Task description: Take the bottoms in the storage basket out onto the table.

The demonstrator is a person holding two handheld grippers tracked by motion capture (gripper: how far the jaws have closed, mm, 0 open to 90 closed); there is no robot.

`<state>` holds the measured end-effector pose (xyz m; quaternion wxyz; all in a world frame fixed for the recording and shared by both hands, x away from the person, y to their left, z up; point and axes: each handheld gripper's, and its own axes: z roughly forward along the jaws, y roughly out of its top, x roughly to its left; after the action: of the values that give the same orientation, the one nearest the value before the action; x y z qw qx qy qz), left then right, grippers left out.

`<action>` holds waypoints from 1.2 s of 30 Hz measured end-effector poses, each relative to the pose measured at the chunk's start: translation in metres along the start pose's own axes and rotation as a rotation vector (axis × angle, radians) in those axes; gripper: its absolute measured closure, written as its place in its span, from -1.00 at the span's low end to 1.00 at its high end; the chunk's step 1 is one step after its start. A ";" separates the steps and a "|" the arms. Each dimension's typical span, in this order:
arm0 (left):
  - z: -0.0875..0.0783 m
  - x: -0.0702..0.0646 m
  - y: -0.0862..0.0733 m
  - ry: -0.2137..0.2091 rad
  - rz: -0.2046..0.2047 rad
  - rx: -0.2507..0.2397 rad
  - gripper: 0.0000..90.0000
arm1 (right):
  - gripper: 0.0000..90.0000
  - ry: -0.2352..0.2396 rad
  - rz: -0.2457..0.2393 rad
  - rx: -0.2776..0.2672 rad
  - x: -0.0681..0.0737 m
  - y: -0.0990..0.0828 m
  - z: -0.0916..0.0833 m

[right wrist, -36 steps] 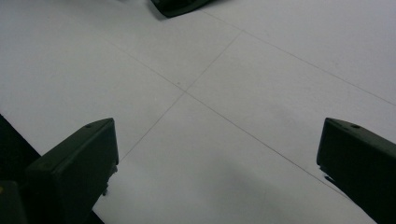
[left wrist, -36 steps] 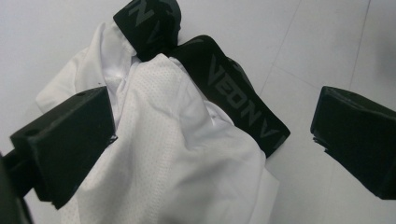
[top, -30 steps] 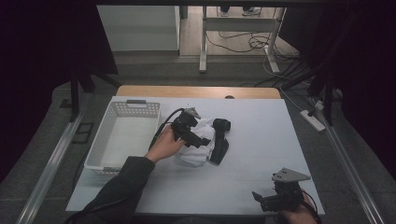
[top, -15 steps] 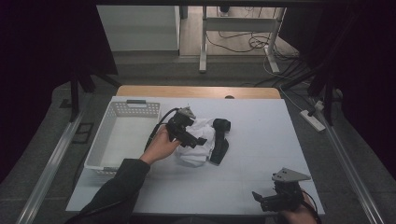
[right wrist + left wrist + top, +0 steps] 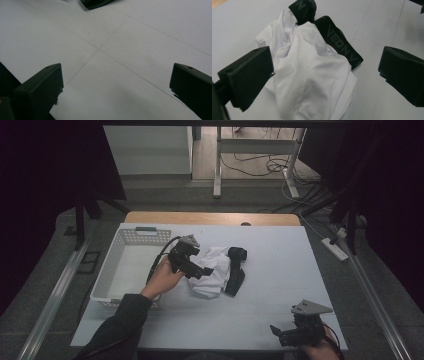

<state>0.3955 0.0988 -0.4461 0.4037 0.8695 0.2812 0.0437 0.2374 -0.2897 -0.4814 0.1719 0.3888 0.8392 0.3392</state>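
Hand-held gripper jaws on the left [image 5: 205, 271] are spread wide and held just above the white garment [image 5: 212, 270], which is crumpled at the worktop [image 5: 280, 255] centre with its black waistband [image 5: 235, 270] trailing from 12 to 5 o'clock. The cloth is seen between and just ahead of these jaws, so the left is judged far nearer. The right hand-held gripper [image 5: 282, 335], also open, is rested well apart at 5 o'clock; a white basket [image 5: 112, 270] is set at 9 o'clock.
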 end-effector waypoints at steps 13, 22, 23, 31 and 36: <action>-0.018 0.004 -0.017 0.005 -0.037 -0.049 -1.00 | -1.00 0.002 0.003 -0.002 0.000 0.000 0.000; -0.023 0.006 -0.029 0.018 -0.048 -0.047 -1.00 | -1.00 0.003 0.005 -0.003 0.000 0.000 0.000; -0.024 0.006 -0.030 0.018 -0.049 -0.045 -1.00 | -1.00 0.003 0.005 -0.004 0.000 0.000 0.000; -0.031 0.009 -0.040 0.026 -0.070 -0.047 -1.00 | -1.00 0.003 0.000 -0.006 0.000 0.000 -0.001; -0.033 0.008 -0.044 0.032 -0.072 -0.042 -1.00 | -1.00 0.005 0.000 -0.009 0.000 0.000 -0.001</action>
<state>0.3723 0.1479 -0.4569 0.4184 0.8494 0.3179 0.0490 0.2369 -0.2903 -0.4809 0.1717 0.3873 0.8379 0.3441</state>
